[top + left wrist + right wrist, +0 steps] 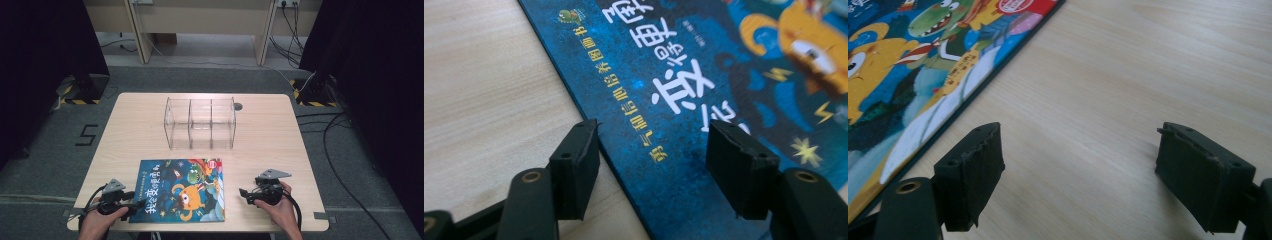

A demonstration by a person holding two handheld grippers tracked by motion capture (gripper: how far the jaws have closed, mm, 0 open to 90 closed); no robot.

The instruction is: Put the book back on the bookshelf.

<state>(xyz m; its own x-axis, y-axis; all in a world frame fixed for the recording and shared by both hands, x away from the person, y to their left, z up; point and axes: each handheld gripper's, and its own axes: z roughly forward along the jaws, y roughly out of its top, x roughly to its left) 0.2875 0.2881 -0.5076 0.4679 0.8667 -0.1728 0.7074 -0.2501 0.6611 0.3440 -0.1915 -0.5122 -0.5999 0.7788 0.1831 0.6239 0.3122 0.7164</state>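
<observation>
A blue picture book (182, 190) with cartoon monsters lies flat on the wooden table (260, 145) near its front edge. My left gripper (136, 204) is at the book's left edge, open. In the left gripper view its jaws (654, 145) straddle that edge: one is over bare wood, the other over the blue cover (684, 65), and nothing is gripped. To the right of the book is my right gripper (243, 194), held by a hand. It stands open (1080, 150) over bare table, with the book's right edge (908, 65) off to its left.
A clear acrylic organiser (200, 124) with three compartments stands empty behind the book, at the table's middle. A small round grommet (238, 106) sits just behind it. Cables trail over the floor to the right of the table.
</observation>
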